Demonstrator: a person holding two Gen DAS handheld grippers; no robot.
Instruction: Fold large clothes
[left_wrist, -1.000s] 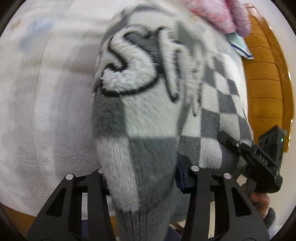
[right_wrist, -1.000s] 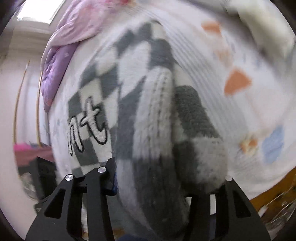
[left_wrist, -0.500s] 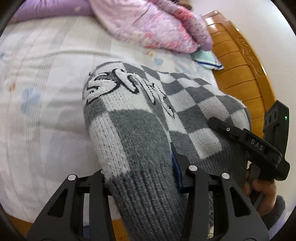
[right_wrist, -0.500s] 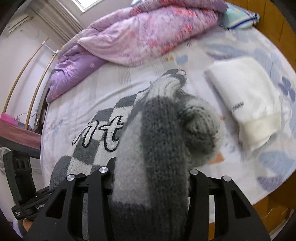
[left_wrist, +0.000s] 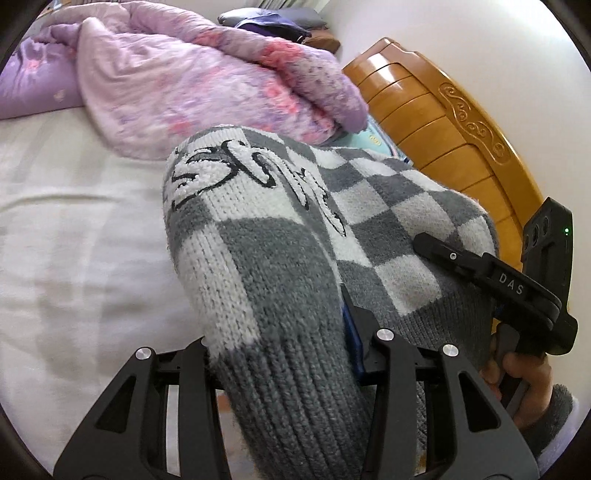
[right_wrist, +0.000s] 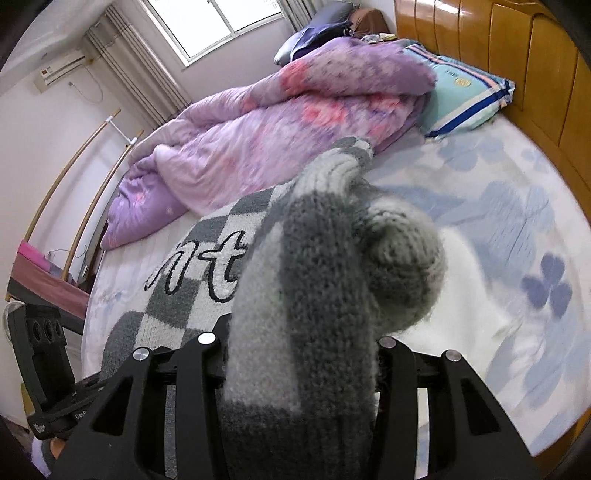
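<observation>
A thick grey-and-white checkered knit sweater with fuzzy white lettering hangs lifted over the bed. My left gripper is shut on its ribbed hem, which fills the gap between the jaws. My right gripper is shut on another bunched part of the same sweater. Its lettered front drapes down to the left. In the left wrist view the right gripper clamps the sweater's edge at the right, with a hand on its handle. The left gripper's body shows at the lower left of the right wrist view.
A crumpled pink and purple quilt lies across the far side of the bed. A teal striped pillow leans by the wooden headboard. A folded white garment lies on the floral bedsheet behind the sweater.
Both grippers have risen and pulled back with the sweater still clamped. The views have tilted up, so the quilt, headboard and window now show.
</observation>
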